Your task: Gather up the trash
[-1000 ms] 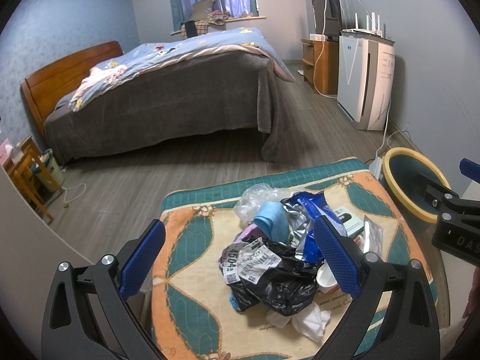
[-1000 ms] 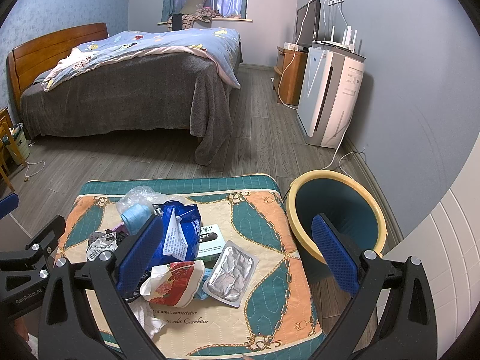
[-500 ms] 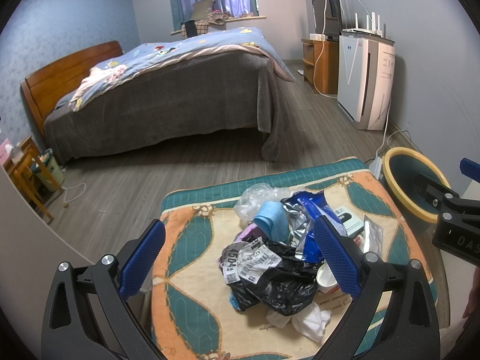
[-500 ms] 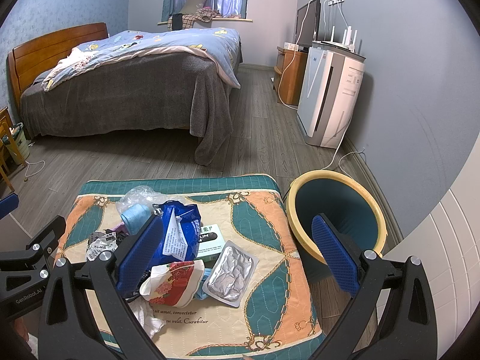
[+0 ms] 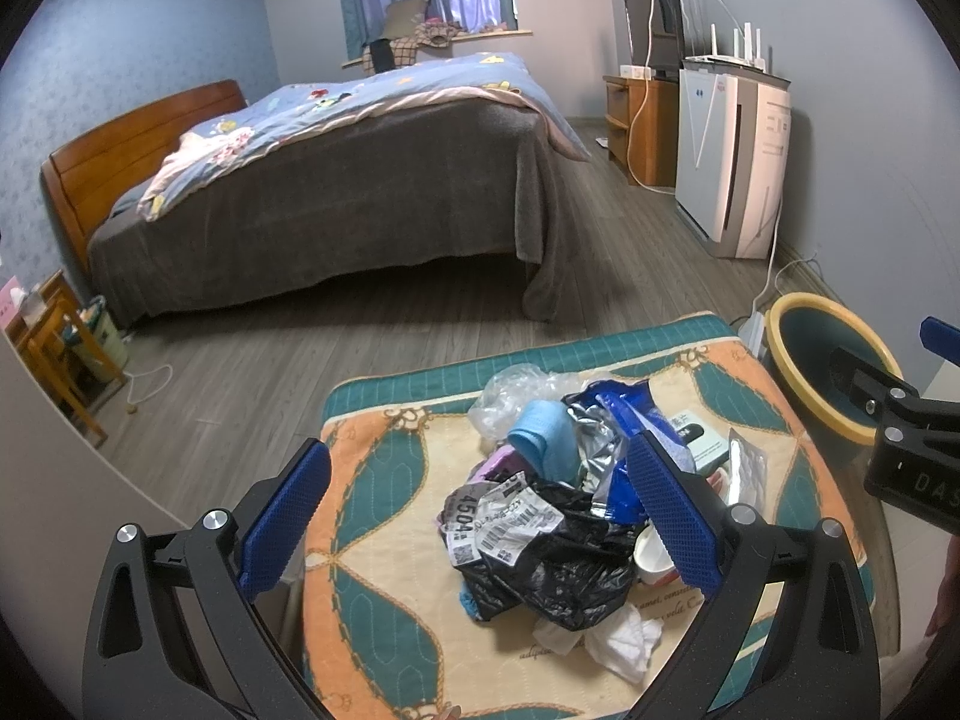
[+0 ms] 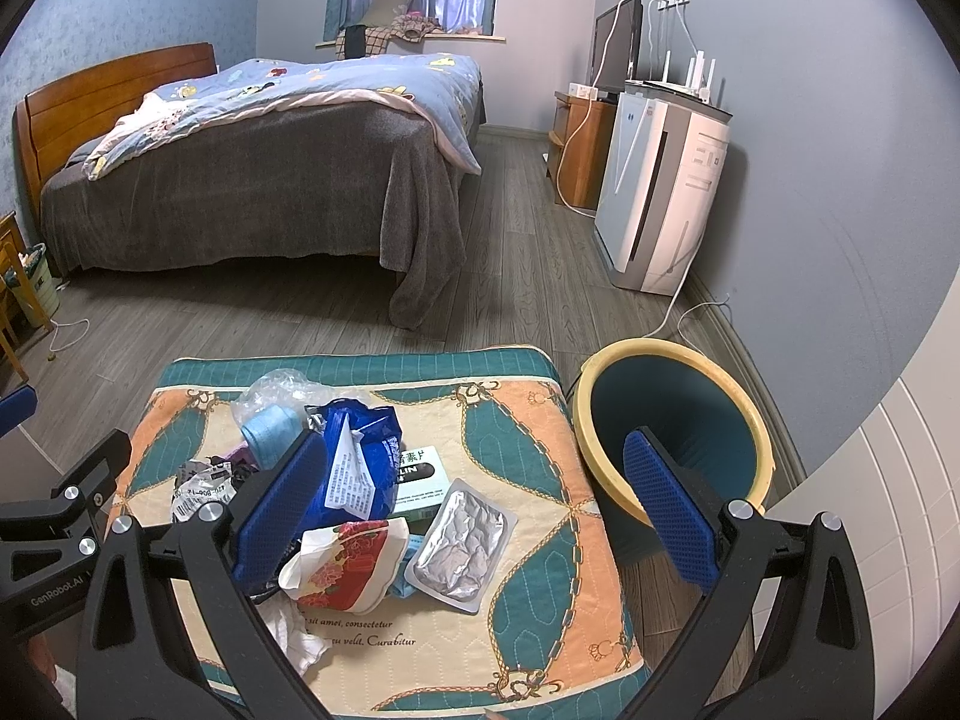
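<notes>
A heap of trash lies on a patterned cushion (image 5: 372, 546) (image 6: 540, 438). It holds a black plastic bag (image 5: 564, 564) with white labels, a blue packet (image 6: 360, 462), a light blue roll (image 5: 543, 441), a clear bag (image 6: 276, 390), a silver foil pouch (image 6: 462, 546), a green box (image 6: 420, 474), a red-patterned paper cup (image 6: 345, 564) and white tissue (image 5: 618, 636). A yellow-rimmed bin (image 6: 672, 438) (image 5: 822, 354) stands right of the cushion. My left gripper (image 5: 480, 516) is open above the heap. My right gripper (image 6: 474, 498) is open, spanning the cushion's right part and the bin.
A bed (image 5: 336, 180) with a grey cover stands across the wood floor. A white air purifier (image 6: 666, 192) and a wooden cabinet (image 6: 582, 144) line the right wall, with cables trailing to the floor. A small wooden stand (image 5: 54, 354) is at far left.
</notes>
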A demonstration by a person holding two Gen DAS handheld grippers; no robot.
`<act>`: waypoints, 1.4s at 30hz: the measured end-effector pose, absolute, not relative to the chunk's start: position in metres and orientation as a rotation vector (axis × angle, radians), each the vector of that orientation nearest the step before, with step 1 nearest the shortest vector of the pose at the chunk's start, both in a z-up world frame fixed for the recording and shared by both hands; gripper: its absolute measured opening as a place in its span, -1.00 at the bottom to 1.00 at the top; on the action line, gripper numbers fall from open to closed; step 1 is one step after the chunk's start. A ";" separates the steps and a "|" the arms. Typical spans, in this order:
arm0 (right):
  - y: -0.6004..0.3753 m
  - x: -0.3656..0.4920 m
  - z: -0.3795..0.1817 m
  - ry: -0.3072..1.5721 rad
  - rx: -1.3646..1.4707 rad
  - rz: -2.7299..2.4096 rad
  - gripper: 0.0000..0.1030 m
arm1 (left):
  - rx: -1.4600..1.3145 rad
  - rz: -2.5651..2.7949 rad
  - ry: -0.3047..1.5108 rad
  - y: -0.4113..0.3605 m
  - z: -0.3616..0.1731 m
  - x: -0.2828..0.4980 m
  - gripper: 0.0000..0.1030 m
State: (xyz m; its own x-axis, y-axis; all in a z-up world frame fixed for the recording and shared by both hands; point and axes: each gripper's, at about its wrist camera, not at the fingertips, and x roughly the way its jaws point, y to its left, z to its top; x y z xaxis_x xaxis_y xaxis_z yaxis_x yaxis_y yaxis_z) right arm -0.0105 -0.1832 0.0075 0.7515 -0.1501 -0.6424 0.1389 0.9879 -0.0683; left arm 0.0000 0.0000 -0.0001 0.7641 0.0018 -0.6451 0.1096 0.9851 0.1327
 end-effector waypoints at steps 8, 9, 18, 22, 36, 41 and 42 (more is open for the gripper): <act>-0.183 -0.010 0.008 0.704 -0.017 -0.159 0.89 | 0.168 -0.058 0.701 0.000 0.000 0.000 0.90; -0.182 -0.010 0.008 0.703 -0.017 -0.159 0.89 | 0.167 -0.059 0.701 0.000 0.000 0.000 0.90; -0.181 -0.010 0.012 0.704 -0.019 -0.160 0.89 | 0.167 -0.058 0.702 0.000 0.000 0.000 0.90; -0.183 -0.010 0.013 0.714 -0.011 -0.172 0.89 | 0.170 -0.060 0.701 0.000 0.000 0.000 0.90; -0.227 0.024 -0.037 0.945 0.179 -0.147 0.89 | 0.192 -0.051 0.842 0.024 -0.051 0.035 0.90; -0.207 0.033 -0.063 1.020 0.233 -0.044 0.89 | 0.191 -0.013 0.922 0.039 -0.066 0.046 0.90; -0.199 0.033 -0.066 1.032 0.233 -0.020 0.88 | 0.179 -0.011 0.930 0.043 -0.069 0.045 0.90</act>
